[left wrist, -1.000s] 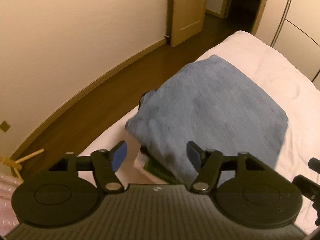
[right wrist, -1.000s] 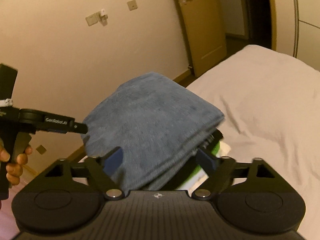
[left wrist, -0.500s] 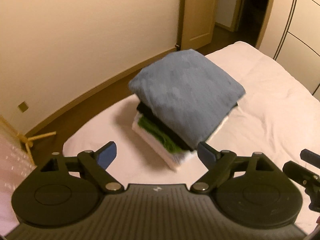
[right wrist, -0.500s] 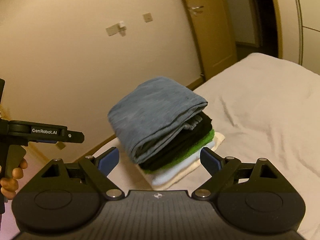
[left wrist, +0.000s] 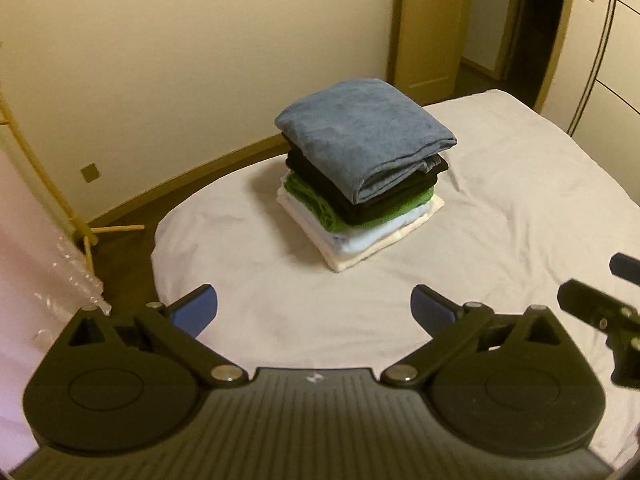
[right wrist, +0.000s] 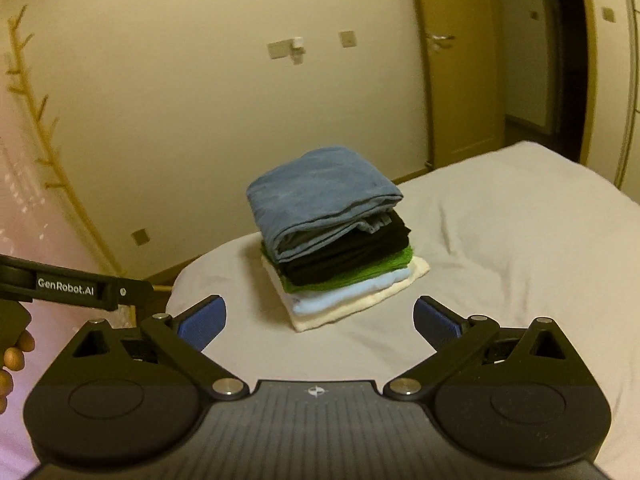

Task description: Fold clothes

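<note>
A stack of folded clothes (left wrist: 362, 184) (right wrist: 334, 240) sits near the corner of the white bed (left wrist: 500, 220) (right wrist: 520, 220). A folded blue garment (left wrist: 364, 136) (right wrist: 320, 196) lies on top, over black, green, pale blue and cream layers. My left gripper (left wrist: 314, 306) hangs well back from the stack, its jaws opening with only bedsheet between them. My right gripper (right wrist: 320, 316) is also back from the stack, jaws opening and empty. Part of the right gripper shows at the right edge of the left wrist view, and the left gripper's body (right wrist: 76, 290) at the left of the right wrist view.
A cream wall with switches (right wrist: 286, 48) stands behind the bed, a wooden door (left wrist: 424, 28) to the right. A wooden coat stand (left wrist: 72, 208) and clear plastic wrap (left wrist: 72, 276) are on the left. A person's fingers (right wrist: 14, 354) hold the left gripper's handle.
Both grippers let go of the blue garment, which now lies on the stack. Both pulled back and up from the stack, and their jaws widened.
</note>
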{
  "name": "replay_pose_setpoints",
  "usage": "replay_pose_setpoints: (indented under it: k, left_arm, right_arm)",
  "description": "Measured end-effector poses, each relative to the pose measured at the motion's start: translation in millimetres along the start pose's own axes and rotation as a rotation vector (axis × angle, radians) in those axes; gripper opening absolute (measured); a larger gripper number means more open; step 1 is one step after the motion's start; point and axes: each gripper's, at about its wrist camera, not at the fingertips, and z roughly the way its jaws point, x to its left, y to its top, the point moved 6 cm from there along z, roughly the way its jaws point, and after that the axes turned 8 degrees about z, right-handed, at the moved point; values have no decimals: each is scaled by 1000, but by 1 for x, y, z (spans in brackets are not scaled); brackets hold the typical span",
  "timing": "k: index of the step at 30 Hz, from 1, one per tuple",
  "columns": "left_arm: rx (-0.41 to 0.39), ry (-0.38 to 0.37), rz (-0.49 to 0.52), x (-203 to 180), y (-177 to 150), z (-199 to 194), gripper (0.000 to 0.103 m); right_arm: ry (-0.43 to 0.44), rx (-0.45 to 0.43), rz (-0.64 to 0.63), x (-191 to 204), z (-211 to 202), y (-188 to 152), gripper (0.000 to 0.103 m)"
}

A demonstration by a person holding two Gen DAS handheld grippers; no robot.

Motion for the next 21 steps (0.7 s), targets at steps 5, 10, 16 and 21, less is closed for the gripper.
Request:
replay_pose_setpoints:
  k: [5,10,16,21]
  left_arm:
    - [-22,55,-8,-12,-19,-22,102]
    - [-6,111,-31,-20,-29,-25,102]
    - [25,181,-12,-30,-35,-19,102]
    - [65,191,-14,-38,-35,-1,102]
  right_arm:
    - [6,50,-27,-8,-7,-8,103]
    - [-2,100,-46,-17,-1,-16,103]
    - [15,129,-60,-21,11,-16,103]
    - [-2,152,-103,-23,30,-16,103]
